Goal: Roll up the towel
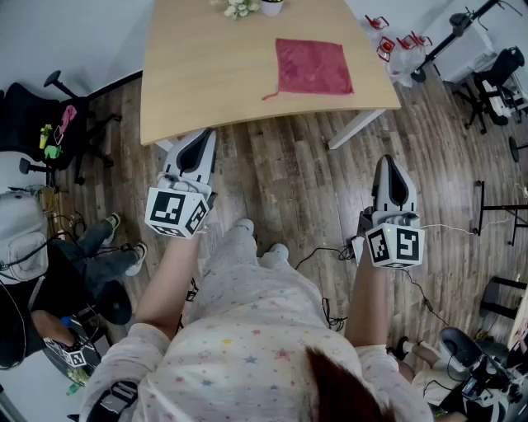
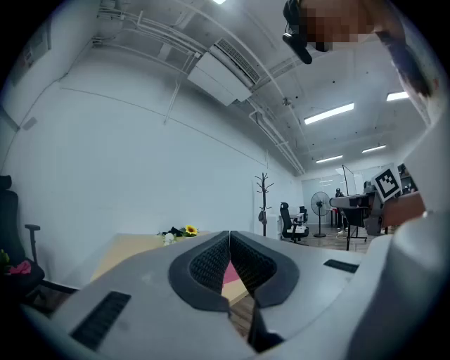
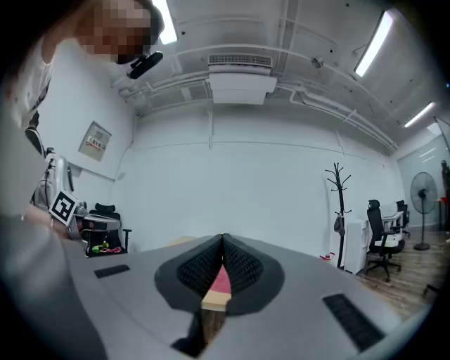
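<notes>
Cut off at the top edge of the head view: a flower bunch [image 1: 239, 8] and a white pot [image 1: 271, 7] at the far side of the wooden table [image 1: 206, 82]. Seen whole in that view only: the red towel [image 1: 313, 67], spread flat on the far right part of the table, with a loose thread trailing from its near left corner. Well apart from it, held level above the plank floor [image 1: 289, 189]: left gripper [image 1: 203, 136] by the table's near edge, right gripper [image 1: 389, 161] farther back. Confirmed in the gripper views: both jaw pairs clenched tip to tip, grasping nothing. Reduced there to a pink sliver behind the pads, above a strip of table edge. Found in the gripper views alone: a coat stand [image 3: 339, 211], a standing fan [image 2: 320, 211] and ceiling lights. Too small to identify: clutter on the chair [image 1: 49, 124] at left.
</notes>
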### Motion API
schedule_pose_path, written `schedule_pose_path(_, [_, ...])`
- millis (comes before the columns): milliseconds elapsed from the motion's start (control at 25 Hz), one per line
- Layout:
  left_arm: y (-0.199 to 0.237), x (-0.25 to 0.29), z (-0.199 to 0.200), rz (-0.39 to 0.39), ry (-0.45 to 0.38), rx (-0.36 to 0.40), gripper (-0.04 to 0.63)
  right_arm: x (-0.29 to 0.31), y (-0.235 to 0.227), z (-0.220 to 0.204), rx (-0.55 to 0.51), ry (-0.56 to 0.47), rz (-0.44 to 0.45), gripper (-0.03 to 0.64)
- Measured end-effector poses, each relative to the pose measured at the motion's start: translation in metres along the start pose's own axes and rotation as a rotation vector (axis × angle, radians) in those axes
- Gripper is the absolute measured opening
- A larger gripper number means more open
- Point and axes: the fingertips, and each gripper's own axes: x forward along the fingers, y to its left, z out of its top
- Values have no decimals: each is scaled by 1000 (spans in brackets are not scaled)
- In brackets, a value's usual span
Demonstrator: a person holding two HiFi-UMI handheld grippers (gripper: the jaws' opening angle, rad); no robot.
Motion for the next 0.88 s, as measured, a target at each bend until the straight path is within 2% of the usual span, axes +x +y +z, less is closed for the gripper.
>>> schedule_pose_path(200, [-47,-17,-5,1,-13,-20,14,-42,-2,-2,-8,-7,14,0])
schedule_pose_path(520, [-107,-42,-1,7,-19,12,14,-90,-12,-2,-2,-24,15,0])
schedule_pose_path(800, [-121,-43,9,41,-32,27,15,-104,-27,2,41,-51,-5,2])
schedule_pose_path(840, [-122,-43,10,52,-33,25,17,-105,-28,2,43,-51,1,13])
schedule_pose_path(880, [-123,-44,10,61,-32,20,19,-106,-29,1,47,-51,6,58])
